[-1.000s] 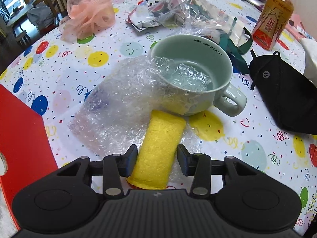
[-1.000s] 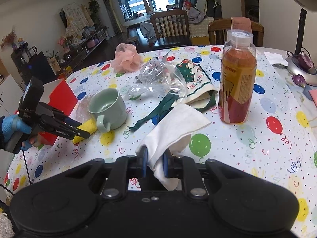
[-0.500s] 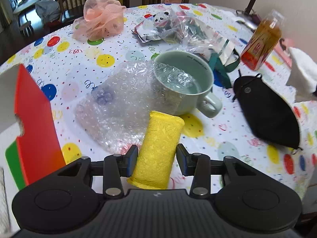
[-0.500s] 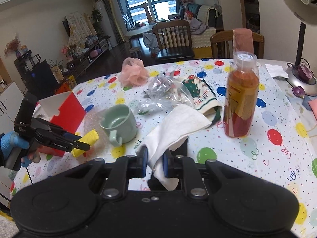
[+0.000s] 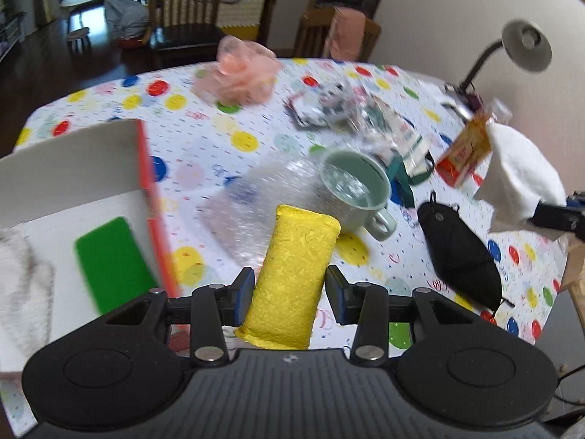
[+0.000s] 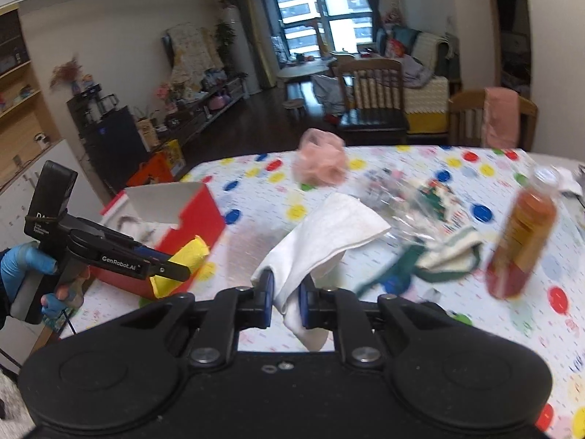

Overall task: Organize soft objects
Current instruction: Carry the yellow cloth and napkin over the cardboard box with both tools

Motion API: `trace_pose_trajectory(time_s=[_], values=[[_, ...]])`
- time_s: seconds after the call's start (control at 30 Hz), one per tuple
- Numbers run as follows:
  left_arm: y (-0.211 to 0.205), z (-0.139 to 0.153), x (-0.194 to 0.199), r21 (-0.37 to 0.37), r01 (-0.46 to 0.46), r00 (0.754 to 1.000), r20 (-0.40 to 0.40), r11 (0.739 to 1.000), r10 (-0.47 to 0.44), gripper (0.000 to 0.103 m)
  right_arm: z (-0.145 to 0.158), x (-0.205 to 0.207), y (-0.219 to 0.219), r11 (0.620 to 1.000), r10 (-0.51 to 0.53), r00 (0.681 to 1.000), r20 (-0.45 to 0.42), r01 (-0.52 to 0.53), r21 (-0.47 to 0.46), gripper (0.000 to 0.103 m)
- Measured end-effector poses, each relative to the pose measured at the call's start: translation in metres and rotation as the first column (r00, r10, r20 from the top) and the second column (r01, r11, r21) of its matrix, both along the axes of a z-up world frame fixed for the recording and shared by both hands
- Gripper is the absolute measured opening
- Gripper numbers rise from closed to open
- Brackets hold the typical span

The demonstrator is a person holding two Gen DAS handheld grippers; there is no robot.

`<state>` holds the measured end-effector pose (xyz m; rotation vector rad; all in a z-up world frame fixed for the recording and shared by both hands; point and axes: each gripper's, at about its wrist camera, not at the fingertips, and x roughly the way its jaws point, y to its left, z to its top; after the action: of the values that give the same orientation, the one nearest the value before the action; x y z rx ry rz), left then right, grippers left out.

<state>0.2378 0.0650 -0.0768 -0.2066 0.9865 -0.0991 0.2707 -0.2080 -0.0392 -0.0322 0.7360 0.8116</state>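
My left gripper (image 5: 289,292) is shut on a yellow sponge (image 5: 296,270), held in the air above the table beside a red box (image 5: 146,168). The box holds a green sponge (image 5: 109,259) and a grey-white cloth (image 5: 22,278). My right gripper (image 6: 286,294) is shut on a white cloth (image 6: 329,230), which hangs above the table. In the right wrist view the left gripper (image 6: 172,272) carries the yellow sponge (image 6: 182,263) next to the red box (image 6: 190,226). The white cloth (image 5: 519,179) also shows at the right edge of the left wrist view.
On the spotted tablecloth (image 5: 204,135) lie a pink mesh puff (image 5: 237,73), bubble wrap (image 5: 256,201), a green mug (image 5: 354,190), a black pouch (image 5: 457,252), clear bags with a printed pouch (image 5: 351,109) and an orange drink bottle (image 6: 523,234). A desk lamp (image 5: 526,44) stands far right.
Both grippers rose off the table with their loads. The left one swung left, bringing the red box's inside into view. The right one lifted the white cloth clear of the table.
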Motion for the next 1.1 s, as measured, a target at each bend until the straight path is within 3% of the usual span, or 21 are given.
trace_pose_trajectory(time_s=[0.27, 0.6, 1.1], values=[[0.051, 0.026, -0.028, 0.015, -0.065, 0.997, 0.038, 0.998, 0.064, 0.041, 0.017, -0.015, 0.080, 0.992, 0.127, 0.991, 0.034, -0.128, 0.014, 0.013], [0.127, 0.030, -0.055, 0.043, -0.169, 0.985, 0.041, 0.985, 0.167, 0.041, 0.018, -0.033, 0.177, 0.967, 0.253, 0.967, 0.041, -0.253, -0.004, 0.013], [0.219, -0.007, -0.054, 0.133, -0.261, 0.962, -0.051, 0.956, 0.269, 0.041, -0.021, -0.033, 0.296, 0.936, 0.334, 0.941, -0.054, -0.338, -0.097, 0.013]])
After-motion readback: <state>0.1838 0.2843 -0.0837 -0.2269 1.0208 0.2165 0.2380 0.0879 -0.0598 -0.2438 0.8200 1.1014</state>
